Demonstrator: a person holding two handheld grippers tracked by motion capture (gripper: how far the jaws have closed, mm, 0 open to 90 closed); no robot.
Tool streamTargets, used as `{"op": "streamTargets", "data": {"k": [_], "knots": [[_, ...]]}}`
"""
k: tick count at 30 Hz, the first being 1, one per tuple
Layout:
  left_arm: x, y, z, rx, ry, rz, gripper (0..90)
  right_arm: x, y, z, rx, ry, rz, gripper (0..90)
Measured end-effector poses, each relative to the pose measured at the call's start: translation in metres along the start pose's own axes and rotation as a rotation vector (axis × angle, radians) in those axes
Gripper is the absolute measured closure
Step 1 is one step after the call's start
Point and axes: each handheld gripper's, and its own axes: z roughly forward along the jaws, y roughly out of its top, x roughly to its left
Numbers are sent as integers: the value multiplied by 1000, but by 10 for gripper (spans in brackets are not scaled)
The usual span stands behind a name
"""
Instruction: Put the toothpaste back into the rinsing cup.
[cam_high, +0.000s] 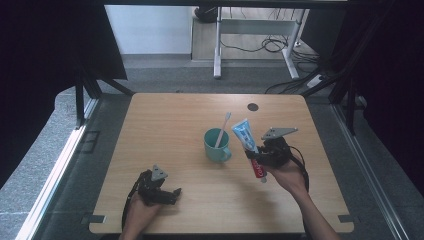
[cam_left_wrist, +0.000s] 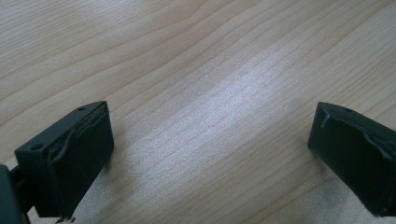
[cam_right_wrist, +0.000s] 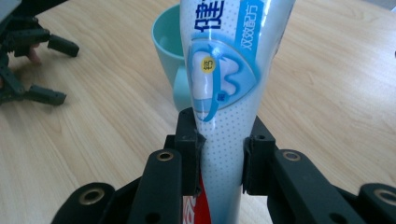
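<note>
toothpaste tube (cam_right_wrist: 224, 93) top cut off by edge; mug (cam_right_wrist: 170, 51) partly hidden behind it.

One wooden surface (cam_high: 165, 115) fills the middle of the high view, and on it stands one green cup (cam_high: 217, 145) at centre with one toothbrush (cam_high: 223, 129) in it. There is one toothpaste tube (cam_high: 248, 145) just right of centre, and one small dark round spot (cam_high: 253, 107) toward the upper right of the surface. Two claws are present, one at lower left (cam_high: 172, 195) and one right of centre (cam_high: 256, 154), along with two hands (cam_high: 140, 212) (cam_high: 287, 175).
</note>
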Motion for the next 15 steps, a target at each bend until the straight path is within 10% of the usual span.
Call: {"op": "streamTargets", "data": {"k": [15], "knots": [[0,0,0,0,0,4,1,1,16,6,-50,5,-2,723]]}}
